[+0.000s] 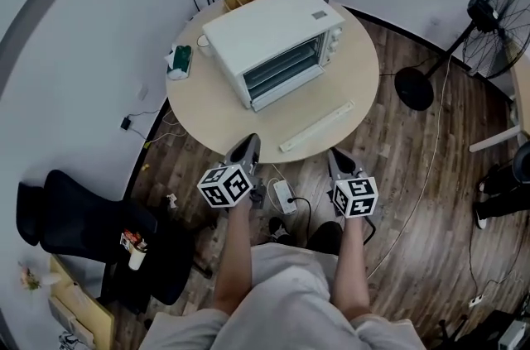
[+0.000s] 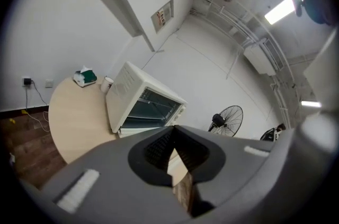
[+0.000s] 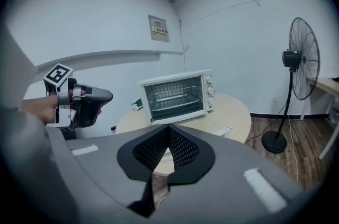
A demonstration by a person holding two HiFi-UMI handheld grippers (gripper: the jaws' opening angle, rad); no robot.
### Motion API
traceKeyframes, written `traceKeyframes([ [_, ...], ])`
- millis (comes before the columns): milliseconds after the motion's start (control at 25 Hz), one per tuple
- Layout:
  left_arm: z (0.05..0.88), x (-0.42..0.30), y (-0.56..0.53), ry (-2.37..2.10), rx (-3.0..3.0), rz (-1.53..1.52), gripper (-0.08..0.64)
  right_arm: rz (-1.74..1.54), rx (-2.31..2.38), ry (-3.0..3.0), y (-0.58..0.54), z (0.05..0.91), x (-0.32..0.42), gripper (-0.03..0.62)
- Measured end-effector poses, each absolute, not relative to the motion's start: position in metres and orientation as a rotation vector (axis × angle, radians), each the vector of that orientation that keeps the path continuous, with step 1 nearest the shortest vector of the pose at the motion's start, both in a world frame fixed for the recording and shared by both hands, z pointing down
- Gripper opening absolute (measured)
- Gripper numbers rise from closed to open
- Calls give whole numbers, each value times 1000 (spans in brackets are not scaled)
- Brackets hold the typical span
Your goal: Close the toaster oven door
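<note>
The round, pale desk (image 1: pixel 356 83) lies straight ahead of both claws, its near rim close to their tips. Well off to the right of the right claw (image 1: pixel 338 158), a black standing fan (image 1: pixel 497 30) stands on the wood floor (image 1: pixel 431 175). Behind and to the left of the left claw (image 1: pixel 247 143) sits a black office chair (image 1: pixel 83 232).

The white toaster oven (image 1: pixel 269 30) stands on the far half of the desk, beyond both claws and well apart from them, its front turned towards them. Its glass door (image 1: pixel 280 67) shows wire racks behind it, and a narrow white lip runs along the bottom edge; whether the door is fully home I cannot tell. A long white bar (image 1: pixel 319 126) lies flat on the desk between the oven and the claws, nearer the right one.

The left claw has its jaws together with nothing between them, and the right claw is likewise closed and empty. Each is held in a hand, and the two sit side by side with a gap between them.

Far ahead and to the left of the left claw, a green and white tissue box (image 1: pixel 179 61) rests at the desk's rim, with a small white cup (image 1: pixel 202 40) just beside it.
</note>
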State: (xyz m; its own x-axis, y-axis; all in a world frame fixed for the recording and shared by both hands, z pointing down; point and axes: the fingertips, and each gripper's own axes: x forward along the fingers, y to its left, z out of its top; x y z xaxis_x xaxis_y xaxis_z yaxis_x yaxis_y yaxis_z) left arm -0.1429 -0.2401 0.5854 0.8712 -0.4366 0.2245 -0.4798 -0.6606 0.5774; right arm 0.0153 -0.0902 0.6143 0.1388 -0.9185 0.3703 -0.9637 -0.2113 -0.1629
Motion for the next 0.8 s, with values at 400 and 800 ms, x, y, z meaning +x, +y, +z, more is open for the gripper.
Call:
traceKeyframes([
  [400,596,-132,-259,-702,2347,87,58,599,2228,-1935,-126,614,29,0],
  [800,633,-102,-278,-778,2141,13,57,578,2086,-2002,-176,611,69,0],
])
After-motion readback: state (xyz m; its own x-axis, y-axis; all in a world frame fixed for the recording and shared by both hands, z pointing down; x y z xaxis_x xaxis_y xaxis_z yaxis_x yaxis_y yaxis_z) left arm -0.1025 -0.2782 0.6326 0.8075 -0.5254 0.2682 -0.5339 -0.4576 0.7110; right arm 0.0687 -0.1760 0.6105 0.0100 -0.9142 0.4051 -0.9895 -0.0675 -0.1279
